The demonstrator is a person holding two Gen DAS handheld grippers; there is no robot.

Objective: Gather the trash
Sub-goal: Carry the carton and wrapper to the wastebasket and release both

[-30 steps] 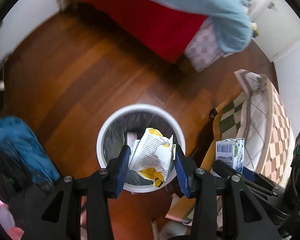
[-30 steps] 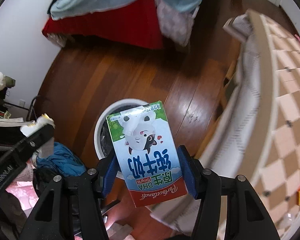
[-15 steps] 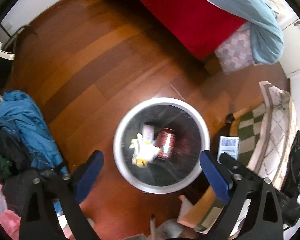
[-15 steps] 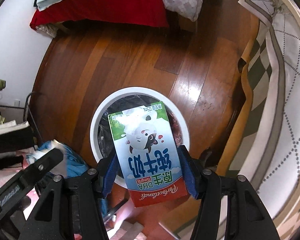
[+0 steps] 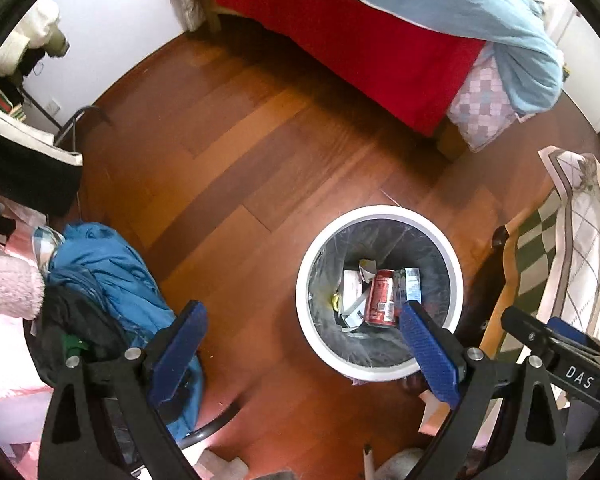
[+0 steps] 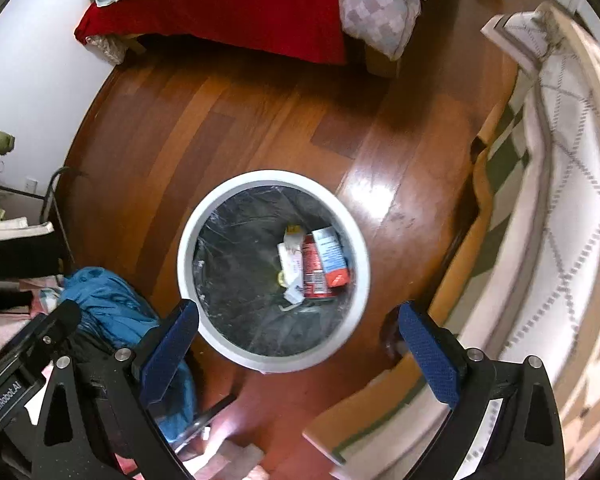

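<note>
Up close, our left gripper stands wide, nothing between its blue pads, off to the left of the bin. Our right gripper is opening its jaws right over the bin, and they hold nothing. Down inside on the black liner lie the carton, a red can beside it and crumpled paper. A blue jacket sits left of the bin; further off, wooden floor, then the red bed
</note>
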